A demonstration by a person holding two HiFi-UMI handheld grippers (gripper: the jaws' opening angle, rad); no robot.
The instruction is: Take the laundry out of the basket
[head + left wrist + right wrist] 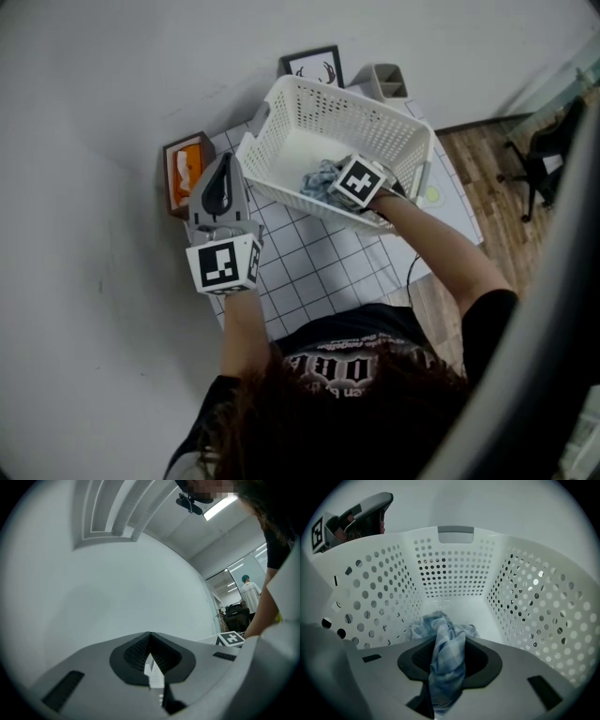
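A white perforated laundry basket (384, 127) stands on the grid-patterned table (319, 267). A crumpled blue checked cloth (317, 178) lies on the basket's floor. My right gripper (339, 184) reaches down into the basket. In the right gripper view it (449, 651) is shut on a fold of the cloth (439, 626), which runs up between the jaws. My left gripper (222, 161) hangs outside the basket's left wall, over the table, jaws together and holding nothing. In the left gripper view it (150, 641) faces a bare white wall.
An orange tissue box (185, 169) sits left of the basket. A framed picture (312, 66) and a grey holder (384, 82) stand behind it. To the right is wooden floor with an office chair (548, 155). A person (250, 595) stands far off.
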